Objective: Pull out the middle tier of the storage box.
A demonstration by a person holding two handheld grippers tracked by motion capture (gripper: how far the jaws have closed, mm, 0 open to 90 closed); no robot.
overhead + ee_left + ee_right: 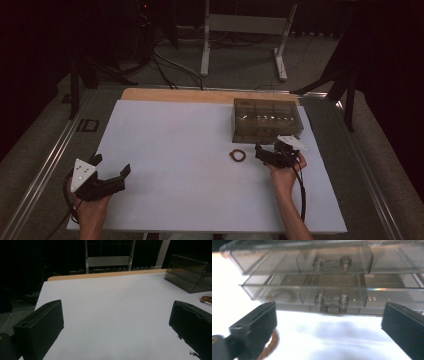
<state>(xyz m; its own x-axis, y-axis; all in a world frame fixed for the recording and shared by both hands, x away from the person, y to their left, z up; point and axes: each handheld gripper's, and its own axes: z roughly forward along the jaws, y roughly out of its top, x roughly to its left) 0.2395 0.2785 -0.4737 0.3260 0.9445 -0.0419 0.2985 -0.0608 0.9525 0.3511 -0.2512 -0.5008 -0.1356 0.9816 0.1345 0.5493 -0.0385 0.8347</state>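
Note:
A smoky clear plastic drawer box point(267, 120) stands at the back right of the white table top point(175, 150). A small brown ring point(238, 156) lies flat in front of the box's left end. My right gripper point(272, 149) sits just right of the ring, close to the box front, held by a hand. In the right gripper view its jaws stand wide open point(329, 325) facing the box's drawers point(332, 277), nothing between them, and the ring point(270, 345) peeks out beside the left jaw. My left gripper point(111, 166) rests open at the table's front left, empty point(115, 322).
A wooden strip point(175, 95) edges the table's far side. Behind it stand a metal frame's legs point(205, 50) and floor cables point(165, 65). Metal rails point(45, 160) run along both table sides. The left gripper view shows the box point(190, 275) and ring point(206, 299) far right.

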